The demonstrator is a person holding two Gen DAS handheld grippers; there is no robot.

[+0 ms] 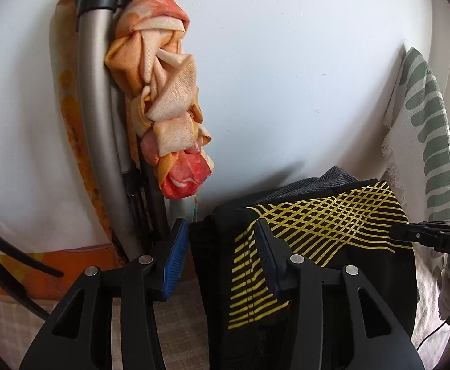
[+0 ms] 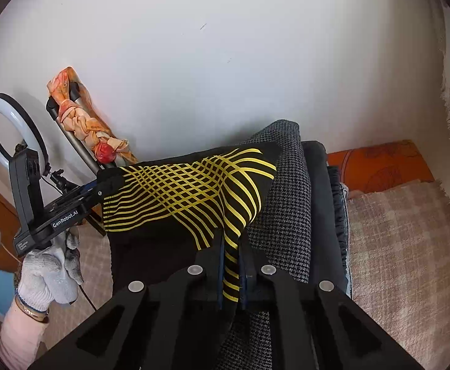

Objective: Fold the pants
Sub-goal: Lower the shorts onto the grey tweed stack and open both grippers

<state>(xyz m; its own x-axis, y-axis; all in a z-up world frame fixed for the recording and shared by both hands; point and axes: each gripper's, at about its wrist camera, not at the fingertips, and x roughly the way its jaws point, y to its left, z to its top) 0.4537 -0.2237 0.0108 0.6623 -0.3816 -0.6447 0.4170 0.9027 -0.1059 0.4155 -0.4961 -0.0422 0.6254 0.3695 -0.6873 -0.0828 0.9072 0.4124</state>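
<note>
The black pants with a yellow grid print point(image 1: 333, 225) point(image 2: 188, 191) lie stretched over a stack of dark folded clothes. My left gripper point(image 1: 222, 246) is open; its blue-padded jaws stand wide apart, one on each side of the pants' left edge. In the right wrist view the left gripper point(image 2: 101, 189) sits at the pants' left edge, held by a gloved hand. My right gripper point(image 2: 229, 265) is shut on a fold of the pants' near right corner. It also shows in the left wrist view point(image 1: 397, 234) at the cloth's right edge.
A grey houndstooth garment point(image 2: 286, 191) and dark folded clothes point(image 2: 320, 185) lie under the pants on a beige checked cover point(image 2: 403, 246). A metal tube wrapped in an orange scarf point(image 1: 166, 98) leans on the white wall at left. A ring light point(image 2: 6, 129) stands far left. A green-striped cloth point(image 1: 425, 123) hangs at right.
</note>
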